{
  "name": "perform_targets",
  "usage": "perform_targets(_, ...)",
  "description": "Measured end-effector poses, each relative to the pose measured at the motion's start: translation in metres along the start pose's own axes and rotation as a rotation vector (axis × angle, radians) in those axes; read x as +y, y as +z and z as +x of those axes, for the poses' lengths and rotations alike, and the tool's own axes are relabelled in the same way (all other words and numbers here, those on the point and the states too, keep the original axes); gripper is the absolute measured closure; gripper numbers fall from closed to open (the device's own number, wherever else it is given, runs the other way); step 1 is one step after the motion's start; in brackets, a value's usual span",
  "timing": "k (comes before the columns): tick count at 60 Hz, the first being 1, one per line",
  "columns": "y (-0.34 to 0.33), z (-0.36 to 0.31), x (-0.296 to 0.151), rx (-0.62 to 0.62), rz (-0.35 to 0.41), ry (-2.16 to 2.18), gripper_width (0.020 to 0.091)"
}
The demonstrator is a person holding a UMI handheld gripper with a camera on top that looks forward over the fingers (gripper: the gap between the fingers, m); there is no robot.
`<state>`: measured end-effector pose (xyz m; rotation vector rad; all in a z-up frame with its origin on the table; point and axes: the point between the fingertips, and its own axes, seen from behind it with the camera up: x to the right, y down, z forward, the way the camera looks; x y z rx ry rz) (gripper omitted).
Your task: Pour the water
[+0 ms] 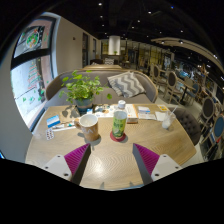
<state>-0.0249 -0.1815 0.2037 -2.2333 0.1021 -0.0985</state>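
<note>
An empty, open claw [110,160] is held short of a water bottle [119,120] and paper cup [90,127] on the counter [150,138]; pouring is judged unstarted.

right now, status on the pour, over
Gripper open, empty. Water bottle upright on table, just ahead of the fingers; paper cup beside it. Nothing between fingers and bottle.

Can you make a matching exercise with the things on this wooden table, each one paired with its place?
Things:
1. clear plastic bottle with green label
2. brown paper cup
3. green potted plant
4. open gripper

Places:
A. behind the cup, further back on the table
B. nearest, short of both vessels
C. standing on a red coaster
D. left of the bottle

Pairs: 1-C, 2-D, 3-A, 4-B
</note>
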Motion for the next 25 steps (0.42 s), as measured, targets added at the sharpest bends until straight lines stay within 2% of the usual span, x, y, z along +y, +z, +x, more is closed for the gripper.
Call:
perform_targets(12, -0.055, -0.02, 0.026, 0.0, -0.016, 0.002, 0.025)
perform_targets(25, -0.077, -0.023, 0.033, 0.021, -0.016, -0.013, 0.025)
